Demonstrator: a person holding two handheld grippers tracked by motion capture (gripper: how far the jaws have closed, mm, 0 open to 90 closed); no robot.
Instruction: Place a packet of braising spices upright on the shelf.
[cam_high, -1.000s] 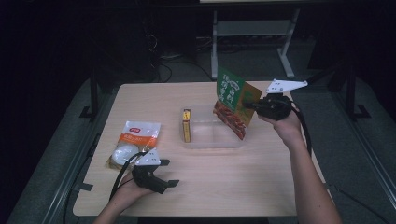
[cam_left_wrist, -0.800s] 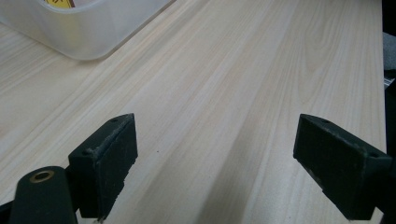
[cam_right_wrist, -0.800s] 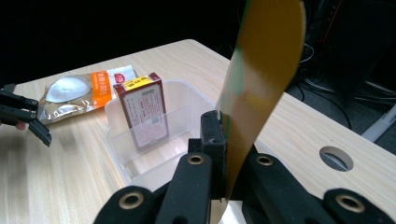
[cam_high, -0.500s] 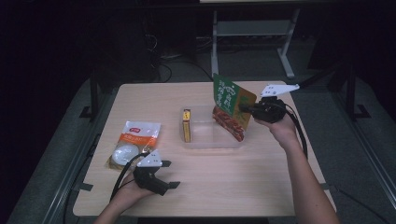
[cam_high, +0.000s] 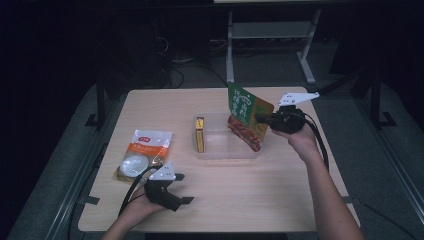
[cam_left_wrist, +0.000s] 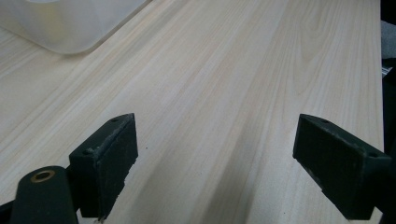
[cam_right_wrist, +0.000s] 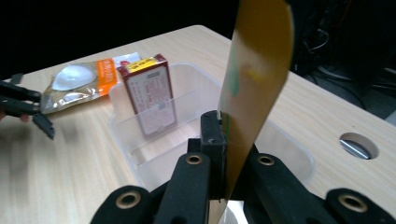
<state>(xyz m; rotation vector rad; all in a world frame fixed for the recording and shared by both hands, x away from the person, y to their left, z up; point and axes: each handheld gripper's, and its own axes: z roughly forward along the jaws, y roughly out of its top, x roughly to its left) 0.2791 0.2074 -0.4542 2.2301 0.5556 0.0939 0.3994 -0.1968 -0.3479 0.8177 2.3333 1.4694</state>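
Snack pouch (cam_high: 248, 116) pinched by right gripper (cam_high: 262, 119), lower it upright into clear bin (cam_high: 225, 151) clear of red box (cam_high: 200, 134); left gripper (cam_high: 184, 189) idle, wide.

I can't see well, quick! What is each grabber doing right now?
Left gripper: open, holding nothing, low over the light wooden table.
Right gripper: closed on the flat green-and-orange snack pouch, over the clear plastic bin.

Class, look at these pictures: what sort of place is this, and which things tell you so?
Probably a lab or workshop set up for recording, not a home: a bare wooden table in a dark room, cables on the floor behind it, and a metal stand.
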